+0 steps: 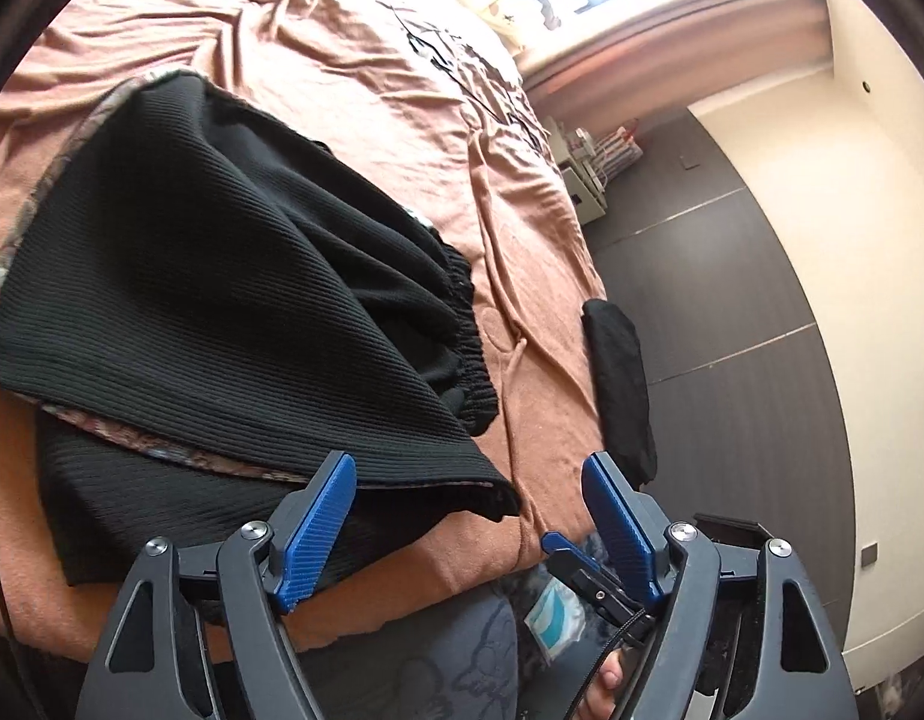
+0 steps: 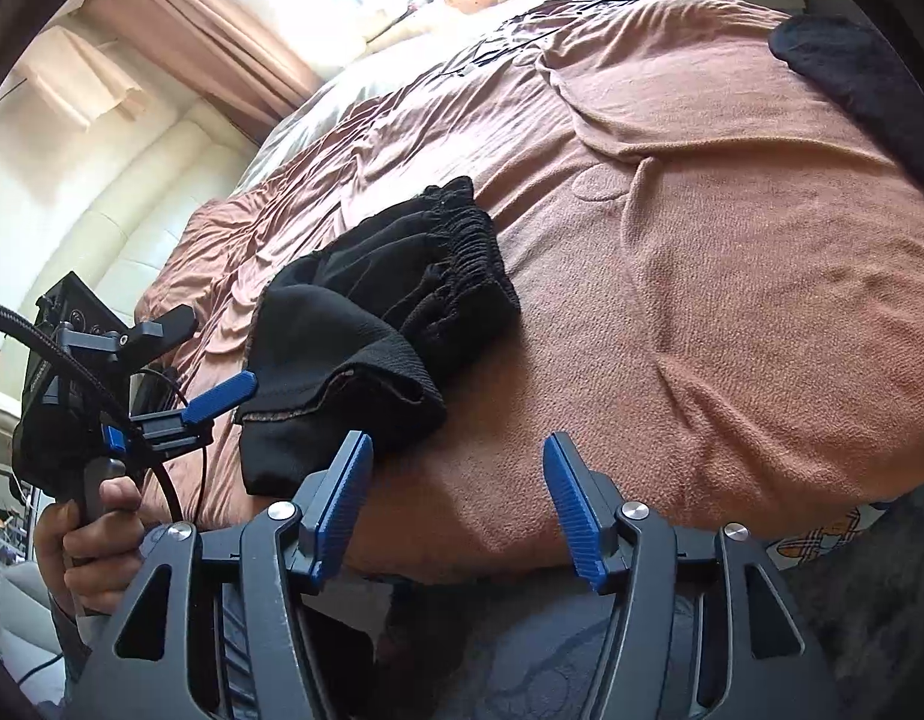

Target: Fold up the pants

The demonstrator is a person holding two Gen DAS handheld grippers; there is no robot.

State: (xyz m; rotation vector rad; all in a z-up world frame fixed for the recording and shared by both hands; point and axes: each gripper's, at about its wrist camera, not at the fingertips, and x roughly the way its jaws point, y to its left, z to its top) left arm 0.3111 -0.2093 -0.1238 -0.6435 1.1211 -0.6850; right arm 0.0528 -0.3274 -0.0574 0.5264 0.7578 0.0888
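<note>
Blue ribbed pads of the left tongs (image 1: 468,480) stand spread wide with nothing pinched between them; the hem corner of the black ribbed pants (image 1: 222,300) lies just beyond and partly behind the left-hand pad, loose on the bed. From the right wrist view, the right tongs (image 2: 456,468) are likewise apart and empty, hovering over bare brown blanket (image 2: 732,300), with the pants (image 2: 372,330) bunched just ahead and to the left of the left-hand pad, elastic waistband (image 2: 468,264) on the far side. A hand (image 2: 90,534) grips the left tool's handle at that view's left edge. The pants look doubled over, a patterned lining showing along the edges, so the fold seems partly done but untidy. A separate dark cloth (image 1: 618,384) lies ahead and to the right of the left tongs at the bed's edge. The risk from here: the top layer sits crooked and ridged, so a pinch at the near corner may catch only one layer and drag the fold open. The soft blanket could also get nipped along with the fabric, and the stack sits near the bed's edge, where a careless pull could slide it off.
</note>
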